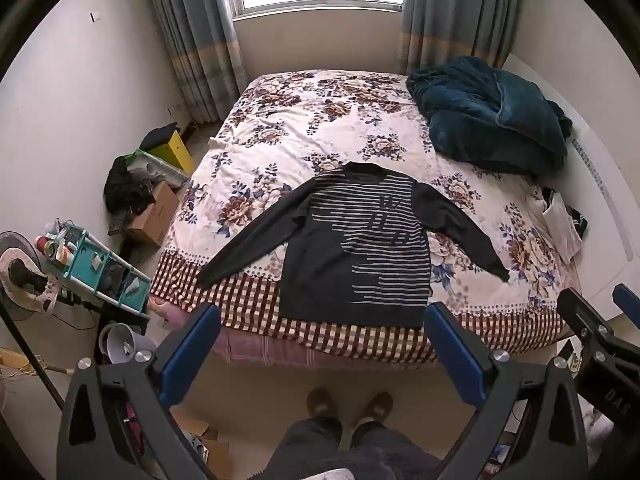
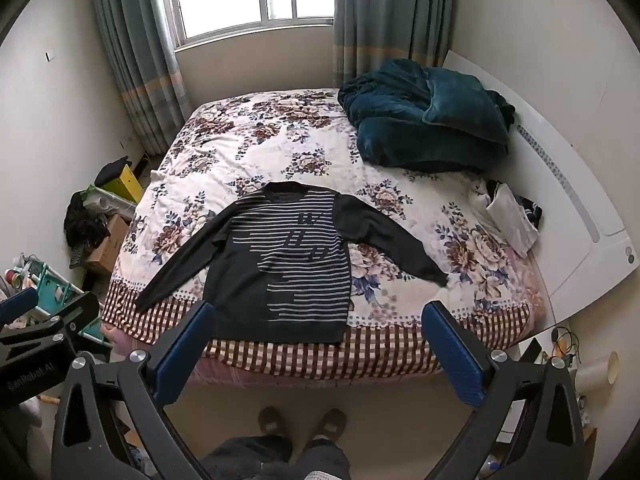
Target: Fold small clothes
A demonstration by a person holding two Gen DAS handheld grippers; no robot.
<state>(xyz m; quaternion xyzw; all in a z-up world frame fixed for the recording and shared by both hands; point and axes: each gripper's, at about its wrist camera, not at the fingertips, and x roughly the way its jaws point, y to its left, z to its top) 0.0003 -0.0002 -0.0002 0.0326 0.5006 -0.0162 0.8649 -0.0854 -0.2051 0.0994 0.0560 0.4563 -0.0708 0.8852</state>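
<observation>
A dark sweater with pale stripes [image 1: 360, 248] lies flat and face up on the bed, both sleeves spread out, hem toward me at the bed's near edge. It also shows in the right wrist view [image 2: 288, 264]. My left gripper [image 1: 322, 344] is open and empty, held above the floor just short of the bed, facing the sweater's hem. My right gripper [image 2: 320, 344] is open and empty at about the same height, to the right of the left one. The right gripper's edge shows in the left wrist view [image 1: 600, 332].
The bed [image 1: 304, 120] has a floral quilt with a checked border. A teal blanket [image 1: 488, 116] is heaped at the far right. Folded white cloth [image 2: 514, 220] lies at the right edge. Boxes and a teal rack [image 1: 100, 268] crowd the floor at left.
</observation>
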